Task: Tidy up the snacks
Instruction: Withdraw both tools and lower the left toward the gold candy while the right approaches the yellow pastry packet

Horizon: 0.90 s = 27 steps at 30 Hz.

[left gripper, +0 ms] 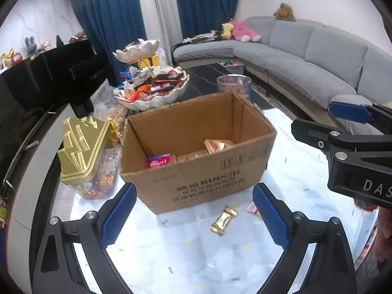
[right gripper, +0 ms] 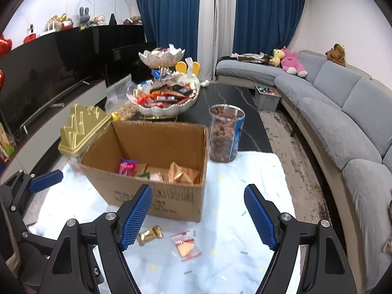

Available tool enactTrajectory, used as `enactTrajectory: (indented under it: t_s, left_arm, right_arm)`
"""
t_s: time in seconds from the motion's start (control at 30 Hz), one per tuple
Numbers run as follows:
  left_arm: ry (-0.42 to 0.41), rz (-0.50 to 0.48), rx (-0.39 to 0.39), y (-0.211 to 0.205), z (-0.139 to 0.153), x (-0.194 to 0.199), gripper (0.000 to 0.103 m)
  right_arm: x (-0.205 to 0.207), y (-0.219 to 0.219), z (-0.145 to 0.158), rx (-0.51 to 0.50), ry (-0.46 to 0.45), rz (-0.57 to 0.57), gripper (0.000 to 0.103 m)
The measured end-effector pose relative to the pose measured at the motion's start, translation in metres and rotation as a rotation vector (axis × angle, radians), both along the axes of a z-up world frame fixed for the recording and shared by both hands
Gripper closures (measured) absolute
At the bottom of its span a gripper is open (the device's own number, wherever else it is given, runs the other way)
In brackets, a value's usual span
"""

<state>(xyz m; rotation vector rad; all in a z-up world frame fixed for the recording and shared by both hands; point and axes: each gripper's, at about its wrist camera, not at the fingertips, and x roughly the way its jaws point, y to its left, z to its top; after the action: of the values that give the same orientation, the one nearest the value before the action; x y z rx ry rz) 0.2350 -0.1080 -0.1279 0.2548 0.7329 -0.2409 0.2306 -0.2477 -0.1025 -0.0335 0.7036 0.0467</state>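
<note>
An open cardboard box point(left gripper: 196, 178) point(right gripper: 156, 196) stands on a white cloth and holds several wrapped snacks, among them a pink packet point(left gripper: 158, 161) point(right gripper: 127, 166) and gold packets point(left gripper: 216, 145) point(right gripper: 175, 174). A gold wrapped candy point(left gripper: 223, 220) point(right gripper: 150, 235) lies on the cloth in front of the box. A clear packet with a red strip point(right gripper: 185, 245) lies beside it, partly hidden behind my left finger in the left wrist view point(left gripper: 252, 208). My left gripper point(left gripper: 194, 215) is open and empty above the candy. My right gripper point(right gripper: 197, 216) is open and empty above the two loose snacks.
A gold-lidded jar point(left gripper: 85, 156) point(right gripper: 80, 127) stands left of the box. A two-tier bowl piled with snacks point(left gripper: 153, 88) point(right gripper: 163, 95) and a clear tub of brown balls point(right gripper: 225, 134) point(left gripper: 234, 85) stand behind. A grey sofa point(right gripper: 343, 112) curves along the right. A TV cabinet point(right gripper: 56, 56) runs along the left.
</note>
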Motion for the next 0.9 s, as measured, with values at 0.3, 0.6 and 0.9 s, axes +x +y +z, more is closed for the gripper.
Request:
enactTrajectory:
  t_s: [0.3, 0.6, 0.9]
  left_arm:
    - [0.034, -0.068, 0.044, -0.009, -0.034, -0.008, 0.007]
    - [0.054, -0.135, 0.114, -0.019, -0.067, -0.010, 0.016]
    - [0.093, -0.176, 0.119, -0.025, -0.098, -0.003, 0.021]
  right_arm:
    - [-0.004, 0.000, -0.034, -0.011, 0.055, 0.020, 0.025]
    - [-0.005, 0.004, -0.068, -0.034, 0.113, 0.072, 0.025]
    - [0.006, 0.006, -0.100, -0.029, 0.180, 0.108, 0.026]
